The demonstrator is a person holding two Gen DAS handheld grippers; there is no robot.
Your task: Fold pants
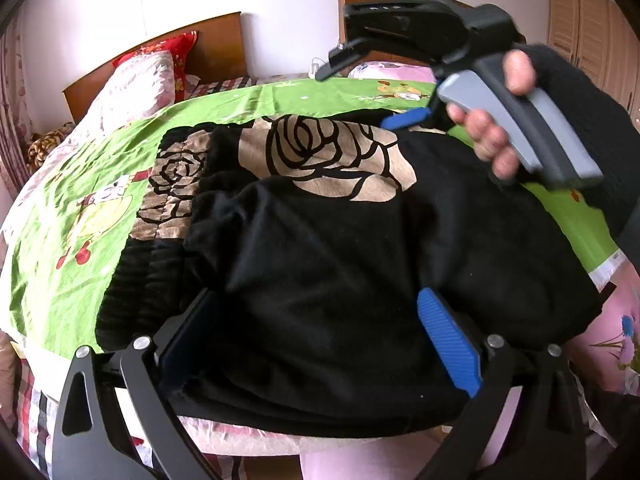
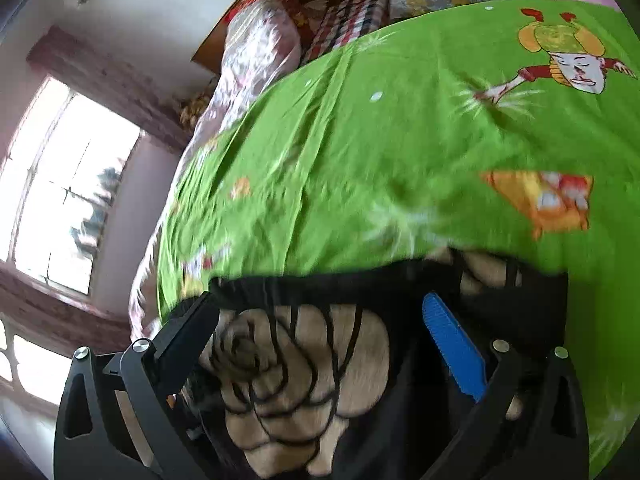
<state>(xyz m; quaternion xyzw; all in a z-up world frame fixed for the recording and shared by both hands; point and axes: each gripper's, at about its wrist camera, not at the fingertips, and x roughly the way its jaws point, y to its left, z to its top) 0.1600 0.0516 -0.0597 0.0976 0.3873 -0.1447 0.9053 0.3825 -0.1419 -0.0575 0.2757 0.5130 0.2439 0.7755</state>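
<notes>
The pants are black with large beige rose prints and lie folded in a thick bundle on the green bed sheet. My left gripper is open, its fingers spread on either side of the near edge of the bundle. My right gripper is seen in the left wrist view at the far edge of the pants, held in a hand. In the right wrist view the right gripper is open over the rose-print part of the pants, just short of their black waistband edge.
The green cartoon-print sheet covers the bed. Pillows and a wooden headboard lie at the far end. A window is to the left. A wardrobe stands at the right. The bed's near edge is under the left gripper.
</notes>
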